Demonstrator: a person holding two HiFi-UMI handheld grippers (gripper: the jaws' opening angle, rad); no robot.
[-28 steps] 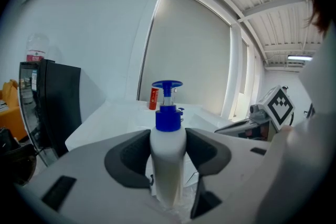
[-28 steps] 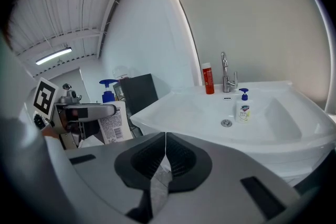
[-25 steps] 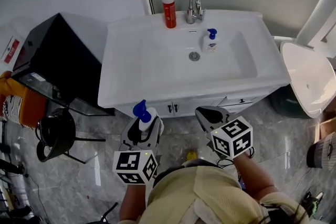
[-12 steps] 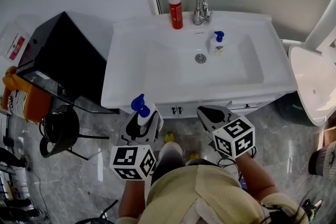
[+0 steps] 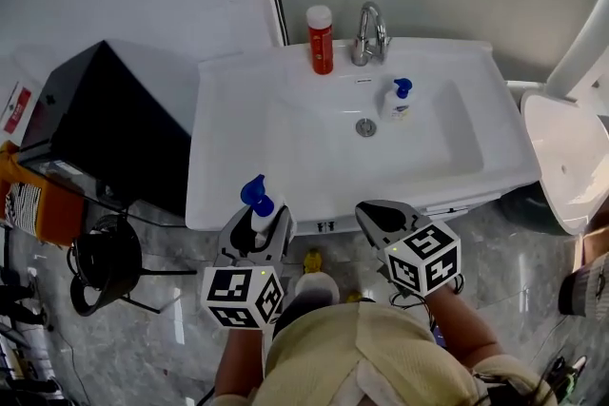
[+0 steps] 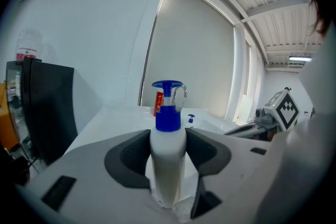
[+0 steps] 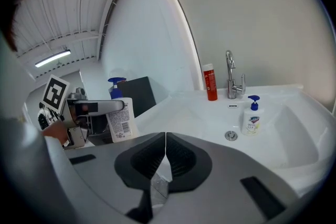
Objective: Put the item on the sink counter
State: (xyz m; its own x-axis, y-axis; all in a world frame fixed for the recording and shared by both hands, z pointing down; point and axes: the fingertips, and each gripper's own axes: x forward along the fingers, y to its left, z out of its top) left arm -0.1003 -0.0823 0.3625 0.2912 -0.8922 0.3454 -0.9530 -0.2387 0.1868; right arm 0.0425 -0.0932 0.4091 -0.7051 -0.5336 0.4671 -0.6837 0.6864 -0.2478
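White pump bottle (image 6: pixel 168 149) stands upright in left gripper (image 6: pixel 169 152), nozzle up.

No text legible anywhere.
- White plastic pump bottle with blue pump head (image 7: pixel 119 117): white back label, dense dark small print, too small to read.
- Small white soap dispenser with blue pump (image 7: pixel 252 121): bluish front label, brand blurred.
- Red cylindrical bottle with white cap (image 5: pixel 321 45): pale markings down side, unreadable.
- Red-and-white sign (image 5: pixel 16 103) at far left: characters not resolvable.
- Cubes on left gripper (image 5: pixel 259 223) and right gripper (image 5: pixel 373 210): black-and-white square markers, patterns only, no characters.
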